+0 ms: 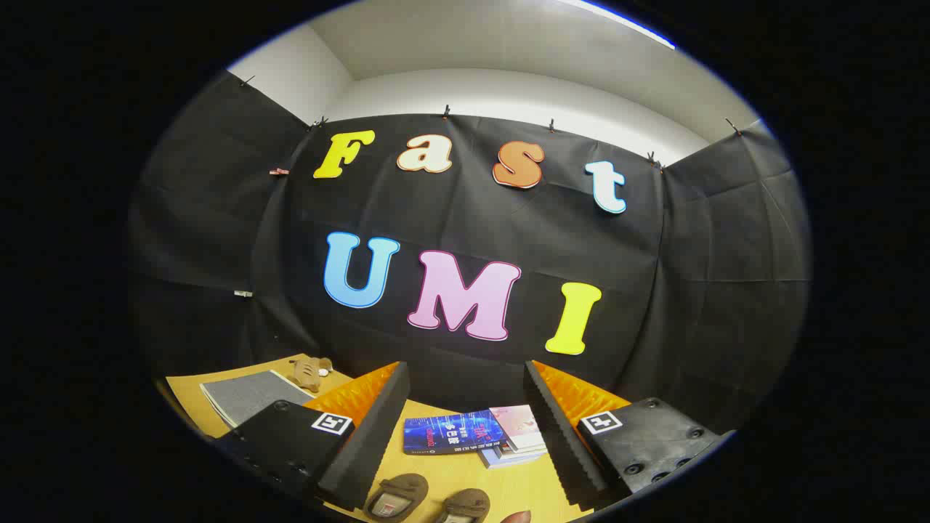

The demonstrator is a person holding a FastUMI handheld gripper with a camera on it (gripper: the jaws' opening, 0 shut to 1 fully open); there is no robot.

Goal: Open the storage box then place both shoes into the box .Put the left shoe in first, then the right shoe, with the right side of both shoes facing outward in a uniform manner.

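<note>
**Gripper spread wide above two shoes on the table**

Nearest, low between the fingers, lie the two shoes side by side on the yellow-tan table. The left shoe and right shoe are brown, slipper-like, with rounded ends pointing away from the gripper and paler insoles showing inside; only their far ends are visible, the rest cut off below. They sit just beside each other, not clearly touching. A small reddish rounded thing peeks up just right of the right shoe; what it is cannot be told.

The gripper hangs released, its two fingers well apart with nothing pressed between them, their ridged inner faces turned toward each other. The fingers rise on either side of the shoes and touch neither.

Beyond the shoes, between the fingertips, sits a small stack of books: a dark blue one on the left, a pinkish one overlapping it on the right, and more beneath.

Farther off, past the left finger, a grey mat lies flat on the table, and just behind it rests a small brown plush toy near the cloth wall.
</note>
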